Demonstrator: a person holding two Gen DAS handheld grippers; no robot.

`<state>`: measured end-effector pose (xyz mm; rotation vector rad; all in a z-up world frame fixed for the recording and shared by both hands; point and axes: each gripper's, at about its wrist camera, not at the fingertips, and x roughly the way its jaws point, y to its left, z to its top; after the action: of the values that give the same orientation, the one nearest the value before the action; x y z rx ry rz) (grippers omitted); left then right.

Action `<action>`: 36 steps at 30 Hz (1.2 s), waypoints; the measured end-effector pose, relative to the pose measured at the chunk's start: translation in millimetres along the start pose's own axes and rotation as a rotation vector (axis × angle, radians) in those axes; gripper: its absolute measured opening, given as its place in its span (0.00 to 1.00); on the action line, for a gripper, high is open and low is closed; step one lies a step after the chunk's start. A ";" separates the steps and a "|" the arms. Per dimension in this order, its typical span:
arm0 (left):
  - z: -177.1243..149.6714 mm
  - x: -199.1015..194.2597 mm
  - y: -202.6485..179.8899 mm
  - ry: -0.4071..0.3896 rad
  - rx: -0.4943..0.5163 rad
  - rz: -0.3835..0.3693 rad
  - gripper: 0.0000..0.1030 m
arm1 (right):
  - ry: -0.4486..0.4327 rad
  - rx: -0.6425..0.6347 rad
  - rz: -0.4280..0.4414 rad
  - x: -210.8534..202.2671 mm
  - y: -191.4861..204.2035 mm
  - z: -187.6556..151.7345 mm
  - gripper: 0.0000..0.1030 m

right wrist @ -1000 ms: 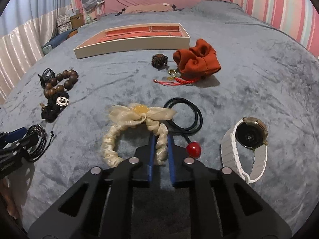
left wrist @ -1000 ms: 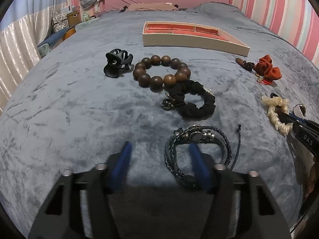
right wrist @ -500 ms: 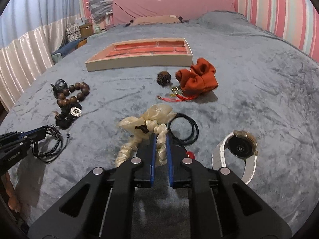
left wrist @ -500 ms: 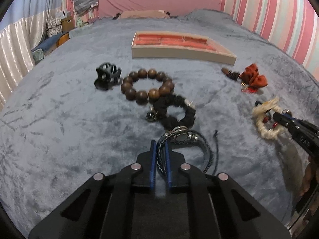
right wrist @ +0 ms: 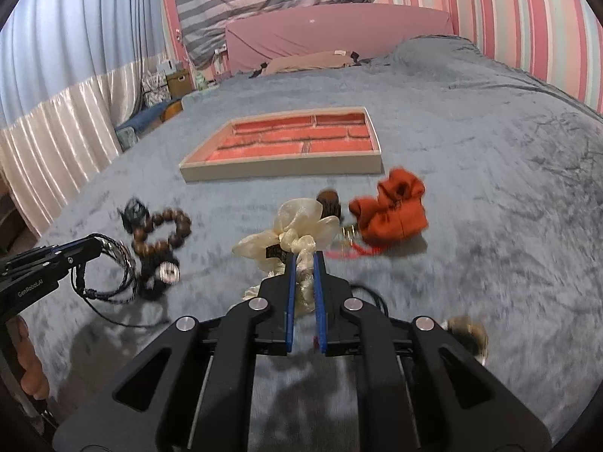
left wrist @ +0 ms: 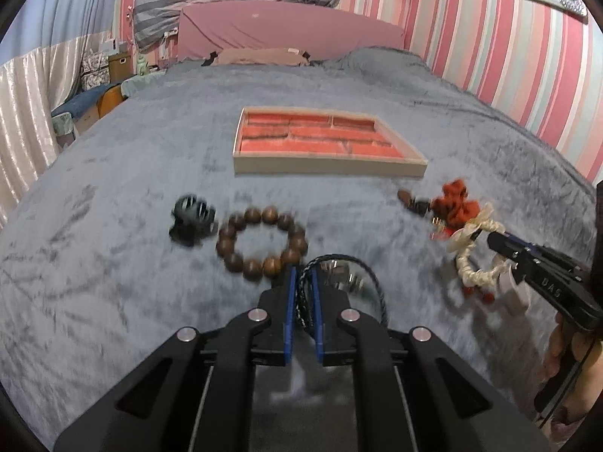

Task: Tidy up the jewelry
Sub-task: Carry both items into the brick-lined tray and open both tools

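From your left wrist you look across a bed (left wrist: 113, 282) under a grey-blue plush cover, with a pink headboard (left wrist: 286, 30), a grey-striped cloth hanging above it, pink striped wallpaper on the right and pale curtains on the left. The tray (left wrist: 328, 167), cream-walled with red-lined compartments, lies flat in the middle distance. Your left gripper (left wrist: 302, 277) has its jaws clamped on the dark braided bracelet (left wrist: 371, 278), which hangs from them just this side of the wooden bead bracelet (left wrist: 262, 243); a black claw clip (left wrist: 192, 220) lies just beside the beads, smeared by blur. At the right edge your right gripper (left wrist: 497, 243) holds the cream scrunchie (left wrist: 473, 260) in front of an orange scrunchie (left wrist: 454, 205); whatever dangles red below it is too blurred to name. From your right wrist the same bed, headboard and curtains fill the background, the tray (right wrist: 282, 169) lying ahead. The jaws here are shut on the cream scrunchie, whose lower loop is hidden behind the fingers. A black cord peeks out beside the gripper body, and a watch (right wrist: 465, 333) at lower right is mostly cut off and blurred. A black scrunchie (right wrist: 158, 275) lies half behind the hanging bracelet.
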<state>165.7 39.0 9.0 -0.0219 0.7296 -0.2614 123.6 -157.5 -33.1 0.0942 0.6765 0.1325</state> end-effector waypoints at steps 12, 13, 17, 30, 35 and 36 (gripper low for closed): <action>104.7 58.1 13.7 -0.032 -0.018 0.011 0.08 | -0.055 0.020 0.022 54.0 -7.4 89.9 0.09; 111.1 65.1 15.3 -0.028 -0.023 0.014 0.08 | -0.054 0.024 0.030 60.1 -8.9 96.5 0.09; 136.6 95.9 23.9 -0.017 -0.037 0.016 0.08 | -0.052 0.033 0.031 89.1 -14.1 122.5 0.09; 192.2 200.6 64.2 0.038 -0.100 0.084 0.08 | 0.037 0.071 -0.039 193.8 -35.3 158.6 0.09; 191.1 238.2 80.1 0.089 -0.105 0.129 0.08 | 0.074 0.068 -0.075 224.1 -41.8 162.3 0.09; 190.4 244.8 81.8 0.100 -0.106 0.133 0.08 | 0.082 0.072 -0.076 228.1 -43.1 162.3 0.09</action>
<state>485.2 45.0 -18.4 -0.0611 0.8401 -0.0970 405.7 -172.4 -53.5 0.1320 0.7661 0.0387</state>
